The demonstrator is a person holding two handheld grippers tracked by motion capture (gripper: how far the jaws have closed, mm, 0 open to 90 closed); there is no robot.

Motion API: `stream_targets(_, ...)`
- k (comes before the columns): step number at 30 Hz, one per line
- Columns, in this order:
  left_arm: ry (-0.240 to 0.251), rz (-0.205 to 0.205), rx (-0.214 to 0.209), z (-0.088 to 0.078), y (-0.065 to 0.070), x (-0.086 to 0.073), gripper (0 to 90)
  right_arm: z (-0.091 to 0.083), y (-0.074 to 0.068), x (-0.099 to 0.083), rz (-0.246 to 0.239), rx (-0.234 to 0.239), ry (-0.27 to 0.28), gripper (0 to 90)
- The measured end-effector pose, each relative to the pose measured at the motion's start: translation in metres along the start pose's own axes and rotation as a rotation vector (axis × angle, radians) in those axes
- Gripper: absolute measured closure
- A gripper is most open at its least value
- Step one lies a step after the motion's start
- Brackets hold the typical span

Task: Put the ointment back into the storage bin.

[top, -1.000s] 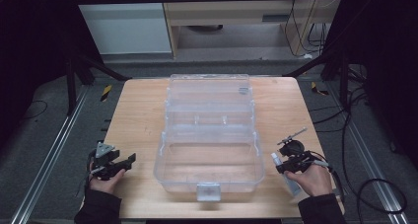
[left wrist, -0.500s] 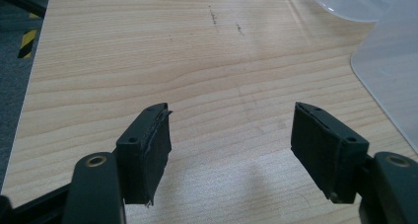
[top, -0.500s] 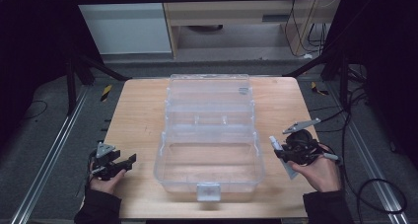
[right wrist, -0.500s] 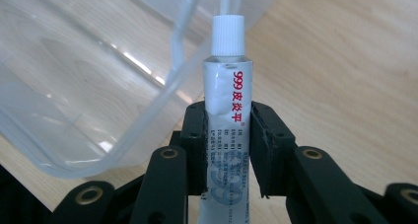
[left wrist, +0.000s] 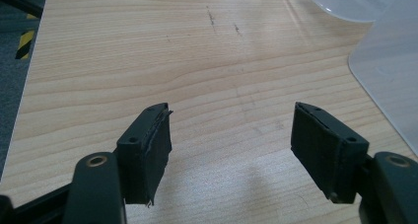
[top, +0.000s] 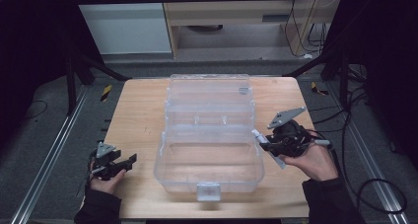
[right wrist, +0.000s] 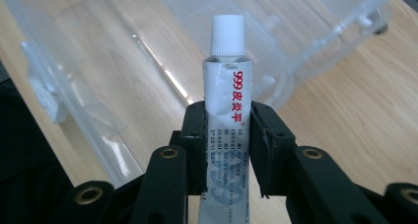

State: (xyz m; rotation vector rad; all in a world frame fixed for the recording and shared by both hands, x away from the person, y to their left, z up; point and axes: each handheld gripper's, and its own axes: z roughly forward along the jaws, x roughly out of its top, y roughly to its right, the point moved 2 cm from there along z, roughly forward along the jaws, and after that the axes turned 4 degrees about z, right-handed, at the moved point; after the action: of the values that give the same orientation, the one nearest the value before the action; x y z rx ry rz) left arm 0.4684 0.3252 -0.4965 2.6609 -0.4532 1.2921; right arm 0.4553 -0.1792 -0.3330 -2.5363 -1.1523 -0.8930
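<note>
- We see a white ointment tube (right wrist: 227,105) with a ribbed white screw cap and red "999" lettering; it stands lengthwise between the right gripper's (right wrist: 227,150) jaws, cap end pointing away from the hand.
- We see both black pads pressing flat on the tube's sides, so the right gripper is clamped on the tube about midway along its body, with the cap and shoulder sticking out past the jaw tips.
- In the high view, we find the tube (top: 260,137) raised off the table, just beside the right wall of the clear plastic storage box (top: 209,150), with the cap nearest the box.
- We see the right gripper (top: 268,145) held in the person's right hand (top: 315,160), with its grey three-cornered plate tilted up above it.
- The box stands open at the middle of the wooden table (top: 135,115): its deep bin lies toward the person with a latch at the front edge, and its lid is laid back toward the far side.
- We see nothing lying in the bin.
- We see the left gripper (left wrist: 231,145) with its jaws spread wide and nothing between them but bare wood.
- In the high view, the left gripper (top: 129,161) sits low near the table's left front corner, well apart from the box, in the person's left hand (top: 103,182).
</note>
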Motion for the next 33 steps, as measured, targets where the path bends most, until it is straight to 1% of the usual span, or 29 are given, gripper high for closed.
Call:
stream_targets(1,0.001,0.001,0.000,0.000,0.000,0.000,31.1,0.001,-0.003,0.008,-0.032,0.011,-0.004,69.6)
stream_targets(2,0.001,0.001,0.000,0.000,0.000,0.000,31.2,0.001,-0.003,0.008,-0.032,0.011,-0.004,69.6)
stream_targets(3,0.002,-0.001,-0.001,0.000,0.000,0.000,31.2,0.001,-0.005,0.012,-0.047,0.018,-0.006,69.6)
stream_targets(4,0.001,0.000,0.000,0.000,0.000,0.000,31.2,0.003,-0.009,0.019,-0.084,0.027,-0.009,69.6)
stream_targets(5,0.001,0.000,0.000,0.000,0.000,0.000,31.2,0.003,-0.009,0.019,-0.084,0.027,-0.009,69.6)
stream_targets(6,0.002,0.001,0.000,0.000,0.000,0.000,31.2,0.005,-0.013,0.027,-0.117,0.038,-0.014,69.6)
stream_targets(7,0.002,0.001,0.000,0.000,0.000,0.000,31.3,0.005,-0.013,0.027,-0.117,0.038,-0.014,69.6)
stream_targets(9,0.004,0.000,-0.001,0.000,0.000,0.000,31.3,0.007,-0.017,0.034,-0.141,0.052,-0.014,69.6)
stream_targets(10,0.005,0.000,-0.001,0.000,0.000,0.000,31.3,0.010,-0.021,0.040,-0.166,0.069,-0.017,69.6)
stream_targets(11,0.005,0.000,-0.001,0.000,0.000,0.000,31.3,0.010,-0.021,0.040,-0.166,0.069,-0.017,69.6)
stream_targets(12,0.006,0.000,-0.001,0.000,0.000,0.000,31.3,0.012,-0.023,0.043,-0.179,0.075,-0.021,69.6)
stream_targets(14,0.004,0.001,-0.002,-0.001,0.000,0.000,31.4,0.016,-0.026,0.048,-0.200,0.077,-0.029,69.6)
stream_targets(15,0.006,0.000,-0.001,0.000,0.000,0.000,31.3,0.018,-0.028,0.051,-0.213,0.084,-0.033,69.6)
stream_targets(16,0.006,-0.001,-0.001,0.000,0.000,0.000,31.4,0.020,-0.029,0.053,-0.216,0.092,-0.039,69.6)
stream_targets(18,0.004,0.001,-0.001,-0.001,-0.001,0.000,31.4,0.025,-0.033,0.057,-0.244,0.100,-0.058,69.6)
stream_targets(19,0.005,0.001,-0.002,-0.001,-0.001,0.000,31.4,0.028,-0.035,0.058,-0.252,0.100,-0.062,69.6)
stream_targets(20,0.005,0.001,-0.001,-0.001,-0.001,0.000,31.4,0.032,-0.037,0.060,-0.270,0.105,-0.072,69.6)
stream_targets(24,0.008,-0.002,0.000,-0.001,-0.001,0.000,31.4,0.045,-0.043,0.062,-0.301,0.123,-0.107,69.6)
stream_targets(25,0.004,0.000,0.000,-0.001,-0.001,0.000,31.4,0.048,-0.044,0.061,-0.306,0.125,-0.117,69.6)
stream_targets(28,0.006,-0.002,0.000,-0.001,-0.001,0.000,31.4,0.058,-0.047,0.060,-0.343,0.130,-0.148,69.6)
stream_targets(33,0.008,-0.002,0.000,-0.001,-0.001,0.000,31.4,0.072,-0.054,0.057,-0.375,0.148,-0.193,69.6)
